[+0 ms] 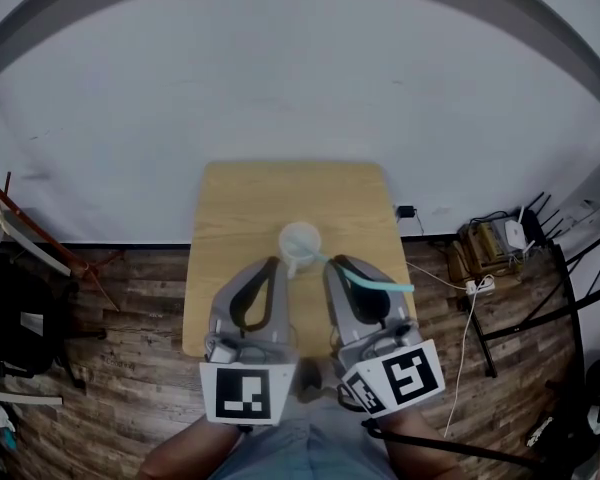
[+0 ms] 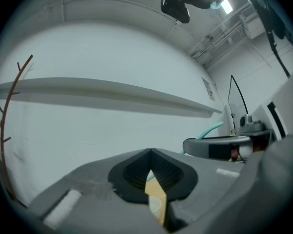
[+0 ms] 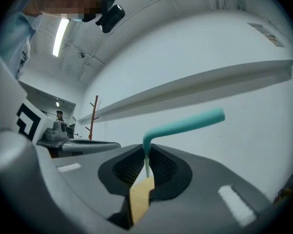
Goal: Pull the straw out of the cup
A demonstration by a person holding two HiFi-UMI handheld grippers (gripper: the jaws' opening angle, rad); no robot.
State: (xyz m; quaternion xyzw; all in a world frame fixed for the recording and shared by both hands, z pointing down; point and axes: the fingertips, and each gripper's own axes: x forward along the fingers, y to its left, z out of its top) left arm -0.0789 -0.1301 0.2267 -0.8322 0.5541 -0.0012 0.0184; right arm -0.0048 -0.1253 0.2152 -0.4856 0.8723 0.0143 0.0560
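Grey left gripper [image 1: 276, 262]: jaws together, tip against cup's near-left side; rim pinch unclear.
Cup [image 1: 300, 240]: clear, upright, centre of tabletop [image 1: 240, 198].
Progress: straw [image 3: 185, 123] looks lifted mostly out; lower end near cup's right rim, full clearance unconfirmed. Left to do: carry it clear.
Straw look: teal, thin, bent top pointing right.
Right gripper [image 3: 146, 155]: clamped on straw below the bend.
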